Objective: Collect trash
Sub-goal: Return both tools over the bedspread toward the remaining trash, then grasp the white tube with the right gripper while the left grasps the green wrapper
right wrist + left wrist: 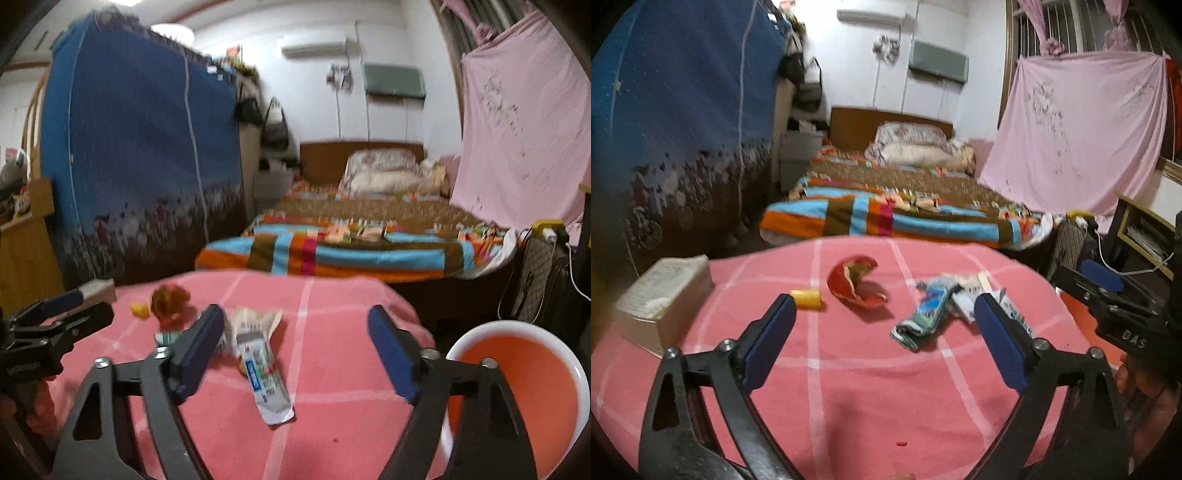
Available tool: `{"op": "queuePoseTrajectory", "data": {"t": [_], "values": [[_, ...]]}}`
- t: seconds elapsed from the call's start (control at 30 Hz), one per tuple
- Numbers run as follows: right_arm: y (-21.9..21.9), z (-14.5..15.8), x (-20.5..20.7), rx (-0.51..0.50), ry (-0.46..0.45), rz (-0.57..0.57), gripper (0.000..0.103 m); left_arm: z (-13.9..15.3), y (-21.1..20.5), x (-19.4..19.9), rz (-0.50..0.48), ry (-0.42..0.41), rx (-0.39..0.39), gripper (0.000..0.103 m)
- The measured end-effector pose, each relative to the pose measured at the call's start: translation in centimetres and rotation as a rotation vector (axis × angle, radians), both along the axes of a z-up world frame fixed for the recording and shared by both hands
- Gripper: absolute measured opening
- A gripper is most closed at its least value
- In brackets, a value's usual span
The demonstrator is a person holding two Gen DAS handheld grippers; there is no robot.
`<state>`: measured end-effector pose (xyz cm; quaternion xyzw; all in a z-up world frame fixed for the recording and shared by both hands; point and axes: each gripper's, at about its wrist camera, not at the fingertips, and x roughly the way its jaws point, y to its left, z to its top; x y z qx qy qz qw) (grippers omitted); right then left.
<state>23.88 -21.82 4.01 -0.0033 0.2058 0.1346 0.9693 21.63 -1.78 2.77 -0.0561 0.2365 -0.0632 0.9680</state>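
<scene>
both hand-held grippers fill the foreground with their jaws spread apart and nothing between them: the left hand-held gripper [886,314] frames the lower half of the left wrist view, and the right hand-held gripper [295,325] does the same in the right wrist view, each hovering over the worktop [849,387], which is covered in a pink cloth with pale check lines. beyond it, in the middle of both views, stands a bed [905,206] with a striped multicoloured blanket, and a blue patterned cover [683,110] rises at the upper left. at the lower right of the right wrist view sits a white-rimmed orange bin [517,387], just beside the worktop's edge. a thick book [661,295] lies at the worktop's left edge in the left wrist view. the trash is scattered across the middle of the worktop: a red curled fruit peel [857,284] near the centre of the left wrist view, a crumpled green and blue wrapper [923,314] to its right, a flat white sachet with blue print [266,380] lying between the right gripper's fingers in the right wrist view, a crumpled white wrapper [255,321] touching the sachet's far end, and a small yellow piece [807,298] just left of the peel.
</scene>
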Motion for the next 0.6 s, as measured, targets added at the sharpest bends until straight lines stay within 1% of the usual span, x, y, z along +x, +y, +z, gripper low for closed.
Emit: {"op": "queuePoseTrajectory", "data": {"t": [0.13, 0.2, 0.37, 0.47, 0.6], "values": [[0.5, -1.2, 1.1, -0.015, 0.113, 0.036, 0.055, -0.8, -0.5, 1.1, -0.060, 0.075, 0.000, 0.065], [0.4, -1.5, 1.4, -0.011, 0.146, 0.048, 0.052, -1.3, -0.8, 1.9, -0.086, 0.128, 0.007, 0.058], [0.8, -2.1, 1.8, -0.028, 0.203, 0.070, 0.050, -2.4, -1.3, 3.6, -0.123, 0.244, -0.003, 0.048], [1.5, -2.5, 2.1, -0.059, 0.223, 0.081, 0.050, -2.9, -1.0, 4.3, -0.133, 0.292, -0.034, 0.043], [2.0, -2.9, 2.5, -0.091, 0.251, 0.087, 0.050, -3.4, -0.8, 4.7, -0.141, 0.325, -0.079, 0.040]]}}
